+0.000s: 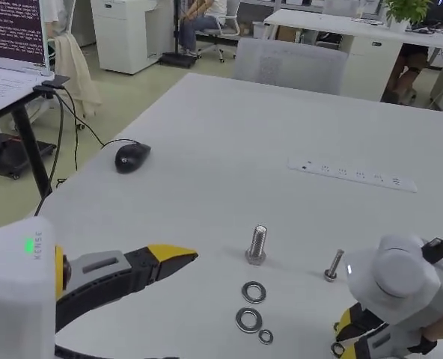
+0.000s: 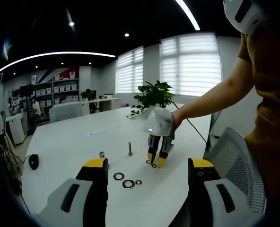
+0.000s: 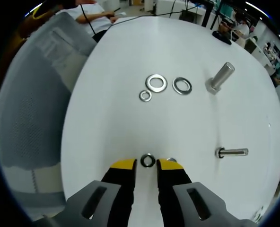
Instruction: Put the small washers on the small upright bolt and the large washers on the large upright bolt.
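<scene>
Our right claw [image 3: 147, 166] points down at the near right of the tabletop [image 1: 206, 149]. Its yellow tips are drawn close but not together, and a small washer [image 3: 147, 161] lies flat on the white surface between them. A thin strip of white shows on each side of the ring, so the claw straddles it without gripping it. Our left claw [image 2: 147, 164] sits at the near left with its tips spread wide and nothing between them, aimed right across the tabletop toward the other parts. Between the two claws, a little farther in, the large bolt [image 1: 257, 245] stands on its head with its threads up. The small bolt [image 1: 334, 265] stands the same way to its right, well apart from it and just beyond the right claw. Both bolts are bare of washers. On the near side of the large bolt lie the far large washer [image 1: 254, 292] and then the near large washer [image 1: 248, 319], close to each other but not touching. A second small washer [image 1: 266, 336] lies just near and right of that pair. Farther out, a black mouse [image 1: 132, 157] rests at the far left with its cable running off the edge. A white power strip [image 1: 352, 174] lies at the far right, and a grey chair [image 1: 289, 66] stands against the far edge.
</scene>
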